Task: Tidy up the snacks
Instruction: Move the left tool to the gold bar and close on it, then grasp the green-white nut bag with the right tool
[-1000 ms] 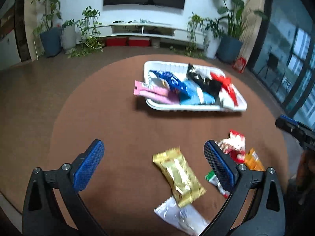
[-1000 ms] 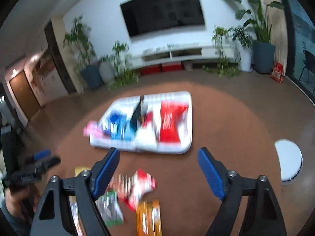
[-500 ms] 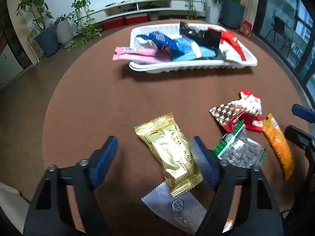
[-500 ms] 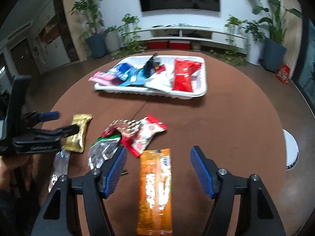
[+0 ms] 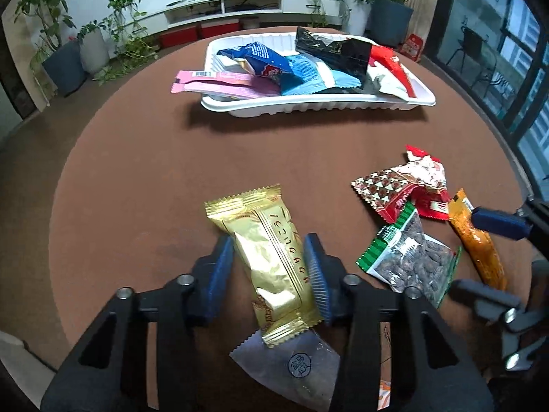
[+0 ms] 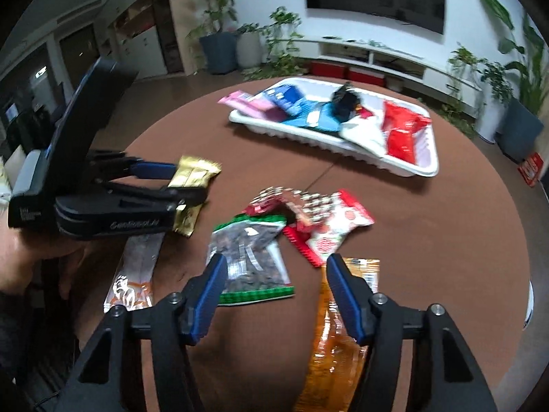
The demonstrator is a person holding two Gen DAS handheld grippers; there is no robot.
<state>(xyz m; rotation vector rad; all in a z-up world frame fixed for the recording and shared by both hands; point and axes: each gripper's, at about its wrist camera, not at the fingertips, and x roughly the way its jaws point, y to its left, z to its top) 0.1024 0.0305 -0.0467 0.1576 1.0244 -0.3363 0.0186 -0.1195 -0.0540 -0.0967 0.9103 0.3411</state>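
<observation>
Roughly half done, I'd judge: the white tray point(image 5: 319, 108) at the far side of the round brown table point(image 5: 137, 171) already carries a pile of packets: pink bar, blue bags, a black one, red and white ones. The pink bar sticks out over the tray's left rim. Short of the tray, on the near half of the table, six packets are loose. The left gripper point(image 5: 271, 267) straddles the gold wafer packet point(image 5: 271, 254), jaws closing on it; one pad looks to touch the packet's right edge, the other is just beside its left edge, so not a firm pinch yet and the packet lies flat on the table. A silver sachet point(image 5: 291, 367) sits partly under the gold packet's near end. To the right of that, nearer the tray, a red-and-white patterned packet point(image 6: 308, 213) and a red-white one point(image 6: 329, 237) overlap, with a green-edged nut bag point(image 6: 250, 261) just in front. The right gripper point(image 6: 274, 295) hangs between the nut bag and the orange packet point(image 6: 339, 336), jaws closing, nothing clamped; one finger overlaps the orange packet's edge, so I can't tell which one it's after. Left to do: all six loose packets into the tray, gold likely first.
</observation>
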